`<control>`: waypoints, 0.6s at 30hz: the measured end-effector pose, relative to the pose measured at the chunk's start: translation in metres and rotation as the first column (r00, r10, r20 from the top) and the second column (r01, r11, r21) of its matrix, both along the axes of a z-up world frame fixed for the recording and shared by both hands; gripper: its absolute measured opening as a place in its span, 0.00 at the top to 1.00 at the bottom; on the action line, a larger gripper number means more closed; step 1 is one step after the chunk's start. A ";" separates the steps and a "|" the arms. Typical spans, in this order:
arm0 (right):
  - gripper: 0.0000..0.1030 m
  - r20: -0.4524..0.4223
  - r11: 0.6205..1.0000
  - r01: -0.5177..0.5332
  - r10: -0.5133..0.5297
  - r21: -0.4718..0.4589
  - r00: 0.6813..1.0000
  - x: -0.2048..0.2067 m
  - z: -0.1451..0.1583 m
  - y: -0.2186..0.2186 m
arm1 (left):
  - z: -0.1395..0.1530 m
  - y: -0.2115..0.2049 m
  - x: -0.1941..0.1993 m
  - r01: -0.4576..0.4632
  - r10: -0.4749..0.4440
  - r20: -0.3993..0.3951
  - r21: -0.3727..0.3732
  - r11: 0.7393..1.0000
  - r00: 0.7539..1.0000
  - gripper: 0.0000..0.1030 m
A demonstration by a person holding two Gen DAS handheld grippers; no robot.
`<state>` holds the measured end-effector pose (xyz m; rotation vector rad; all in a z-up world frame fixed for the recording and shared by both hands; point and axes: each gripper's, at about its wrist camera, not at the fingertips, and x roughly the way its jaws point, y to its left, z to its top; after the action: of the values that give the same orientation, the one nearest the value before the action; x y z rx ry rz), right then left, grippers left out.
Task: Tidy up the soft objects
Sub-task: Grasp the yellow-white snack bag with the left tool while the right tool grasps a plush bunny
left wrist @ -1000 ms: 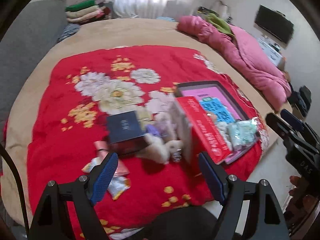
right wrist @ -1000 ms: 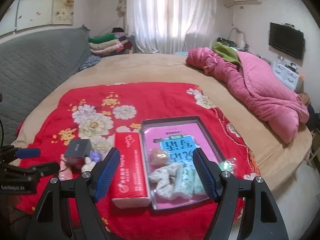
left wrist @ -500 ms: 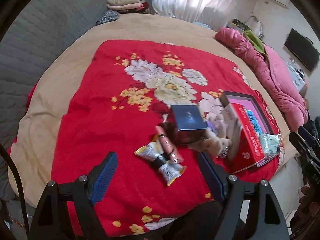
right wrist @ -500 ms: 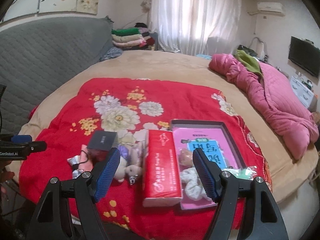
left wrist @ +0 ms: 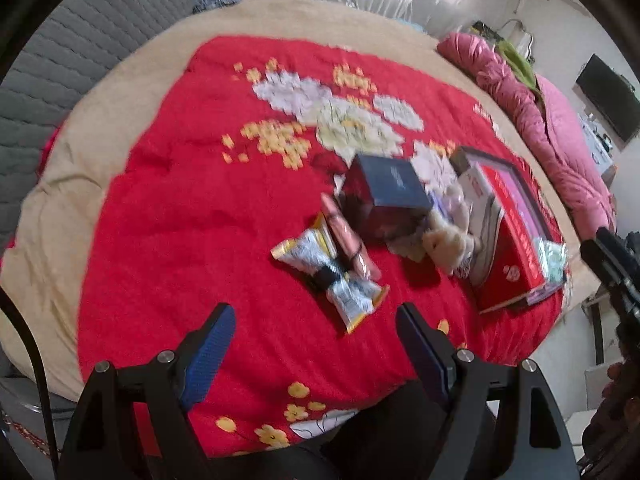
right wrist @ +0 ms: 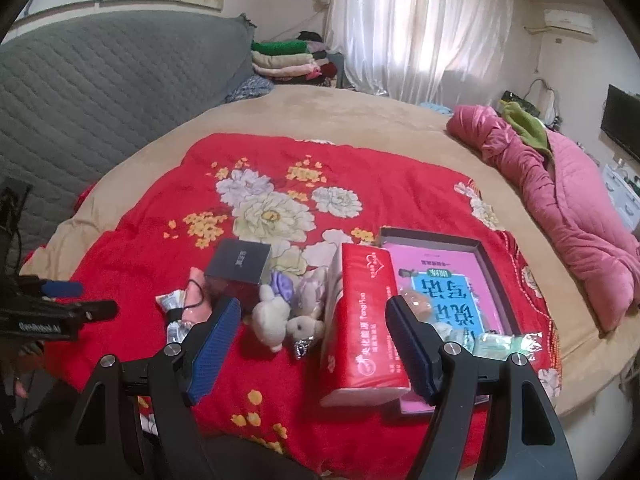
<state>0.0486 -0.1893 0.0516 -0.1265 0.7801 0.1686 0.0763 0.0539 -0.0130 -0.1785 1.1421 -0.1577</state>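
On a red flowered blanket (left wrist: 192,208) lie a foil snack packet (left wrist: 332,276), a pink tube (left wrist: 348,236), a dark blue box (left wrist: 392,188), small plush toys (right wrist: 288,312) and a red tissue pack (right wrist: 360,320). Beside them stands a shallow tray (right wrist: 492,256) with a pink book and soft items inside. My left gripper (left wrist: 314,350) hangs open above the blanket, just short of the snack packet. My right gripper (right wrist: 310,340) is open too, low over the plush toys and the tissue pack, with nothing between its fingers.
The blanket covers a round beige bed (right wrist: 360,120). A rumpled pink quilt (right wrist: 568,208) lies along the right side. Folded clothes (right wrist: 288,58) are stacked at the back near a grey padded headboard (right wrist: 100,92). The bed edge drops off near the tray.
Both grippers have shifted leftward and lower. The left view swung from the tray to the snack packet and tube. The right view now centres on the plush toys and tissue pack.
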 end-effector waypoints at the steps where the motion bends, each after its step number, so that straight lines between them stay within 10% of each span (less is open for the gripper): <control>1: 0.26 -0.004 1.000 -0.002 0.002 -0.002 1.000 0.001 -0.002 0.001 | -0.008 -0.003 0.001 0.007 -0.007 -0.018 -0.014 1.000 1.000 0.21; 18: 0.26 -0.070 1.000 -0.018 0.016 -0.023 0.997 0.015 -0.034 0.007 | -0.072 -0.043 0.041 -0.022 0.019 -0.147 -0.018 1.000 0.989 0.21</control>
<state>0.0633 -0.1826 0.0176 -0.1499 0.8507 0.1806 0.1168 0.0110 -0.0853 -0.2221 1.2849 -0.1391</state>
